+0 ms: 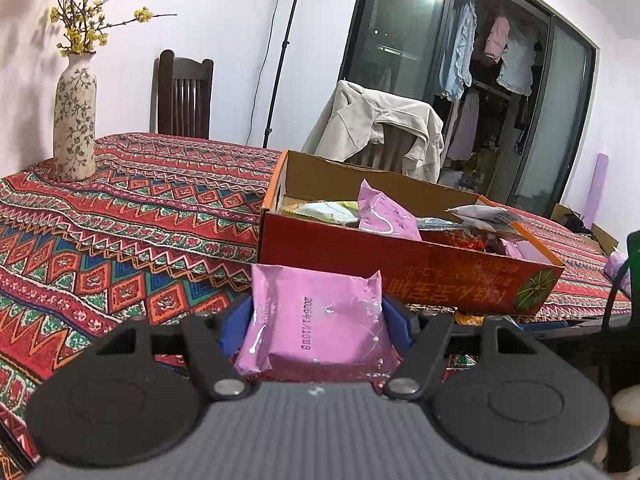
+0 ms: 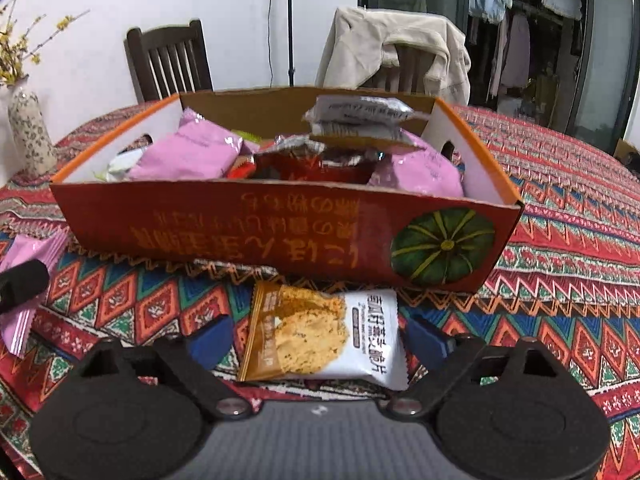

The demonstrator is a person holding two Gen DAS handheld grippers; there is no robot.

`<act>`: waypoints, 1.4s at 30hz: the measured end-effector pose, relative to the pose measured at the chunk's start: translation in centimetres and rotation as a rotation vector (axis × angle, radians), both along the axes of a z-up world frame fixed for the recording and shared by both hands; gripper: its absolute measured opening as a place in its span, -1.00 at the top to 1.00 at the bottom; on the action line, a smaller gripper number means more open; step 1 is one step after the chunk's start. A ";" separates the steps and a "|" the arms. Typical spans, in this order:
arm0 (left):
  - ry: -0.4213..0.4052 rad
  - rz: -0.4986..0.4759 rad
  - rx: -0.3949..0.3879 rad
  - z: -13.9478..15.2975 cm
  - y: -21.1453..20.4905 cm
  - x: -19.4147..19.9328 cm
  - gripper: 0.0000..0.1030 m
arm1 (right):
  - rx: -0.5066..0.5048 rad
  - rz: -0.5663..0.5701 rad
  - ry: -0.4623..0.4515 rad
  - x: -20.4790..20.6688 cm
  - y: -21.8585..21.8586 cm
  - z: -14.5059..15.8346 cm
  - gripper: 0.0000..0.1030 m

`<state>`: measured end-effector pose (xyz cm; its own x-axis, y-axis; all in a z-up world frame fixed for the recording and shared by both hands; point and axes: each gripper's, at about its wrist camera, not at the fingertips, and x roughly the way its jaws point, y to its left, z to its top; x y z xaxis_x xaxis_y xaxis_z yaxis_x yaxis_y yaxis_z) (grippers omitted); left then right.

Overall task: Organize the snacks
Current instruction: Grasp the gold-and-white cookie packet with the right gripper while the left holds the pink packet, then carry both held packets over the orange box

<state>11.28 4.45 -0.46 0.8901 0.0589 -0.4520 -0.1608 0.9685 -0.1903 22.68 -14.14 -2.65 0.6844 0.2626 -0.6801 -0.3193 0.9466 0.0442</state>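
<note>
The left gripper (image 1: pixel 318 320) pinches a pink snack packet (image 1: pixel 316 320) by its sides above the desk (image 1: pixel 120 216), while the right gripper (image 2: pixel 318 338) straddles a white-and-orange cracker packet (image 2: pixel 320 340) lying before the box (image 2: pixel 280 224), fingers (image 2: pixel 210 338) not yet pressing; it looks light, slick and crushable.

both wrist views closely face the box (image 1: pixel 400 256).

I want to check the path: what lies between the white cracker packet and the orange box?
In the right wrist view, only a bare strip of patterned tablecloth separates the cracker packet from the orange box.
</note>
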 end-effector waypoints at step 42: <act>-0.187 -0.024 0.048 10.4 -1.9 -0.2 -0.35 | 0.169 0.018 -0.325 -2.6 -4.0 10.4 -0.24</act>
<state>11.10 2.52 9.98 0.9598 0.0537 -0.2756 -0.1032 0.9803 -0.1682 20.08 -18.11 7.79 0.8521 0.3663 -0.3738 -0.3587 0.9289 0.0926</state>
